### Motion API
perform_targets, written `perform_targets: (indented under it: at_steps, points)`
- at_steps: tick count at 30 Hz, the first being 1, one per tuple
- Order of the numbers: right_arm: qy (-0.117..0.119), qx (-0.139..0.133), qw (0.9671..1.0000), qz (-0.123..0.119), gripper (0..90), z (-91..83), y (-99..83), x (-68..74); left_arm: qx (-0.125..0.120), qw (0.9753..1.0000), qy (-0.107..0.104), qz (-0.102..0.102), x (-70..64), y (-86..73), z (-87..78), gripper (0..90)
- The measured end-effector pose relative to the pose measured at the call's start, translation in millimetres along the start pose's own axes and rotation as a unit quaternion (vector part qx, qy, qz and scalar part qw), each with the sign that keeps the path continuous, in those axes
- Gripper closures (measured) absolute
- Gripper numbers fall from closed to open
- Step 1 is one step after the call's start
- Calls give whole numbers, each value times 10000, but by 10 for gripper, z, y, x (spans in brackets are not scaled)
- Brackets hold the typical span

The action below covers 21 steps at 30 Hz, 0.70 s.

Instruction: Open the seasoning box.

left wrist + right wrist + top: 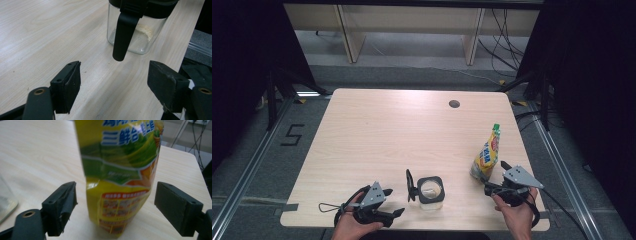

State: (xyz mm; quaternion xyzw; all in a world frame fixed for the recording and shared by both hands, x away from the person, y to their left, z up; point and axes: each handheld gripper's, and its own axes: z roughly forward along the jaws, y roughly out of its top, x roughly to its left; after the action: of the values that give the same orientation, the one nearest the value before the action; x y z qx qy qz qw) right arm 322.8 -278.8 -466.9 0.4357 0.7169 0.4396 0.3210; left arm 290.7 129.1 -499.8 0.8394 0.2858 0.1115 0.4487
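Your left gripper [393, 202] sits at the table's [377, 130] near-left edge, about 7 o'clock from table centre, jaws spread wide and holding nothing; in the left gripper view [113, 82] bare wood shows between both pads. Just right of it, at its 2 o'clock, stands the glass jar [431, 192], square, clear, black rim, lid [410, 185] flipped open and standing up on the jar's left side. A little pale powder lies in the jar bottom [145, 31]. In the left gripper view the black lid tab [123, 35] hangs down in front of the glass, apart from both pads. Further right, at roughly 4 o'clock from table centre, the yellow pouch [488, 156] stands upright, green cap on top. Your right gripper [493, 186] is just below-right of it at the near-right edge, jaws wide open; in the right gripper view [115, 210] the pouch [117, 182] stands between the pads, gaps on both sides, not gripped. A dark round hole [454, 104] sits at 1 o'clock, far edge.
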Motion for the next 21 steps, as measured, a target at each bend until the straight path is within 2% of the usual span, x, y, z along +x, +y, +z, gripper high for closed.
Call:
perform_targets:
  at_steps: [3,4,5,6,7,10,11,14,19,21]
  points:
    - [-98,23,9999,-70,173,52,7,12,11,10000,-31,-2,-8,-5,12,267]
    - [-66,21,10000,-7,174,93,9,32,105,9999,6,90,5,-2,1,268]
    - [-66,21,10000,-7,174,93,9,32,38,10000,-15,14,-8,-3,10,268]
    - [-73,33,10000,2,173,101,12,39,-38,10000,-56,24,-12,-1,20,269]
    - [-137,47,9999,-88,170,125,9,38,-7,9999,-64,131,1,4,16,269]
    - [-213,28,9998,-28,176,140,22,35,4,9999,-67,155,-3,3,19,269]
    - [-229,12,9997,-9,177,144,26,34,-3,10000,-54,18,-21,-3,23,269]
    - [-210,-11,9998,-34,228,165,27,22,-15,10000,-59,31,-20,-5,25,270]
    - [-169,40,9998,-65,241,153,36,2,35,9999,-79,55,-16,-5,23,275]
    - [-109,67,9998,-118,246,149,41,-9,89,9996,-104,247,3,4,14,275]
